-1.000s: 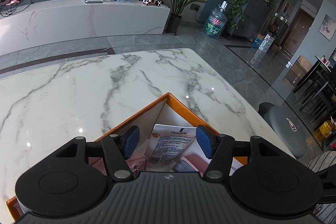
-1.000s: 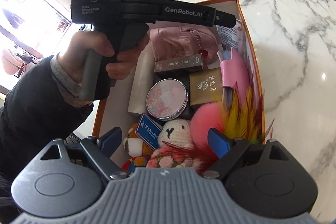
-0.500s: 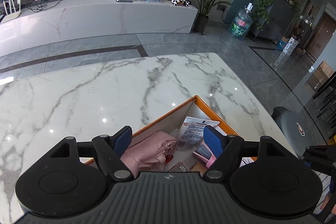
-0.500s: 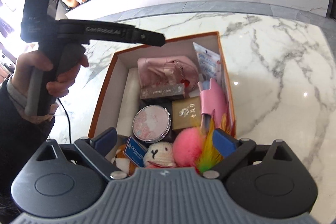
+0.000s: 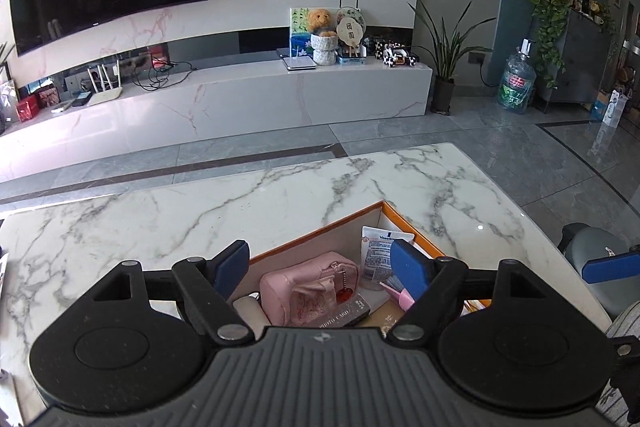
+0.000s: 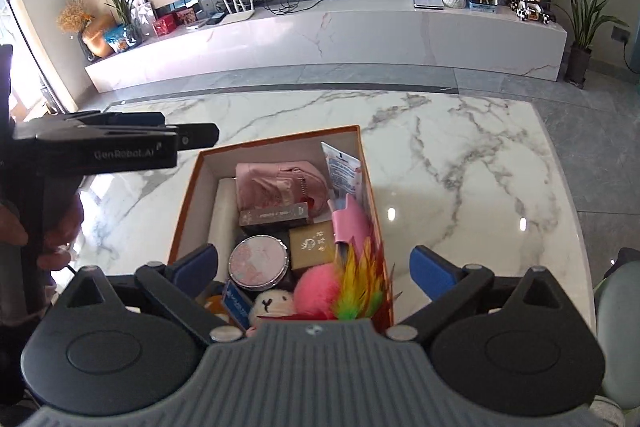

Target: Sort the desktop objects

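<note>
Orange-rimmed box (image 6: 280, 137) on marble counter (image 6: 460, 155) sat packed with sorted items just below and ahead of right gripper (image 6: 314, 267) and left gripper (image 5: 320, 261), both jaws just opened wide, nothing between them, likely released and clearing.

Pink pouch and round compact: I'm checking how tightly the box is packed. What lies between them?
In the right wrist view, a dark photo card box lies between the pink pouch and the round compact.
</note>
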`<state>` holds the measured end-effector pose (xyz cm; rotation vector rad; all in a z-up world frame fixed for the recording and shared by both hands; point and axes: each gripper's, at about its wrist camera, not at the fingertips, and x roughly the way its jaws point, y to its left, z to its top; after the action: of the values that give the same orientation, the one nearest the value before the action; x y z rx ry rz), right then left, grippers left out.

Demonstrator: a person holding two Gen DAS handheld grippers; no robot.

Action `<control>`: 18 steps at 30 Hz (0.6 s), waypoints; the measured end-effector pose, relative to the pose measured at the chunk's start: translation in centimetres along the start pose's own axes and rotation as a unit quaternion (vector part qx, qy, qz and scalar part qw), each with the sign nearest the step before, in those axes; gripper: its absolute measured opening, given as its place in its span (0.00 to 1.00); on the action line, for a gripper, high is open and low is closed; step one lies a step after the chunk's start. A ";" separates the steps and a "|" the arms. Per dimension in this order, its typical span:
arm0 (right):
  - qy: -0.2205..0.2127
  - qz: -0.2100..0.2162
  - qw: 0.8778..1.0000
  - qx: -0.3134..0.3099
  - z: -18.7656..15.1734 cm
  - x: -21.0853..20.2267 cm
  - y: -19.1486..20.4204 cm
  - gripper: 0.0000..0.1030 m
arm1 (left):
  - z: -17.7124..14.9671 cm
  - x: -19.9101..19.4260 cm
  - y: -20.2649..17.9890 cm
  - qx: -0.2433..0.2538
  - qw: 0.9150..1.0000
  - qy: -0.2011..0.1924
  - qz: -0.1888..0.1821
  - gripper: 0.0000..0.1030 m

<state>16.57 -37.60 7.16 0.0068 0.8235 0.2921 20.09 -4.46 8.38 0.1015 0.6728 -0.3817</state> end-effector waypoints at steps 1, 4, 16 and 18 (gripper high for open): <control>-0.006 -0.011 1.000 -0.011 -0.4 -0.5 0.3 0.99 | -0.5 -0.6 -0.7 -0.002 1.000 0.002 0.012 0.90; -0.012 -0.032 0.999 -0.021 -1.7 -2.0 0.8 0.99 | -2.0 -2.4 -2.6 -0.002 0.999 -0.006 0.044 0.90; 0.004 -0.091 0.996 -0.014 -8.0 -5.6 2.0 0.99 | -8.5 -8.8 -7.1 -0.029 0.996 0.016 0.078 0.90; 0.007 -0.078 0.997 -0.013 -8.9 -6.0 2.2 0.99 | -9.3 -9.6 -7.6 -0.036 0.996 0.018 0.080 0.90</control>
<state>5.77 -38.00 5.71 -0.0841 0.8285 0.1557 4.86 -6.46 7.35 0.0939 0.7076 -0.2018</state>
